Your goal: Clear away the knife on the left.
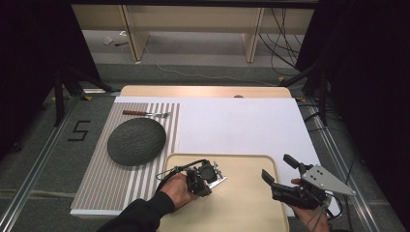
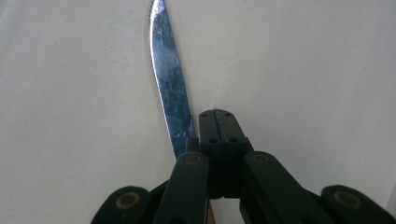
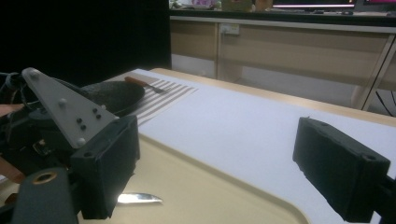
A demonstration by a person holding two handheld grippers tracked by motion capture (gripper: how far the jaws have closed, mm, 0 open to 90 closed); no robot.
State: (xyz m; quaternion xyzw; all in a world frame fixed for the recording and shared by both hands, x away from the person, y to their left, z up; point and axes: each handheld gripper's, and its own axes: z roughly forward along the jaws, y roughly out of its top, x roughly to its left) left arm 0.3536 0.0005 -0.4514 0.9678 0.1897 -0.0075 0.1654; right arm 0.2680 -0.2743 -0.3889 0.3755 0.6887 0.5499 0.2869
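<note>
Gripping a knife [image 2: 169, 84] over the beige tray [image 1: 251, 203], the left gripper [image 1: 205, 176] clamps its handle (blade jutting forward) while the right gripper [image 1: 279, 170] hovers nearby, jaws spread wide.

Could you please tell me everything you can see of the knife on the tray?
The knife has a narrow, shiny metal blade with a scuffed, mirror-like surface, tapering to a rounded tip. A sliver of brownish handle shows below the jaws. It lies low over the beige tray, blade pointing away from the left tool, whose jaws are shut on it near where blade meets handle. In the right gripper view its tip pokes out just above the tray; whether it touches the tray I cannot tell.
</note>
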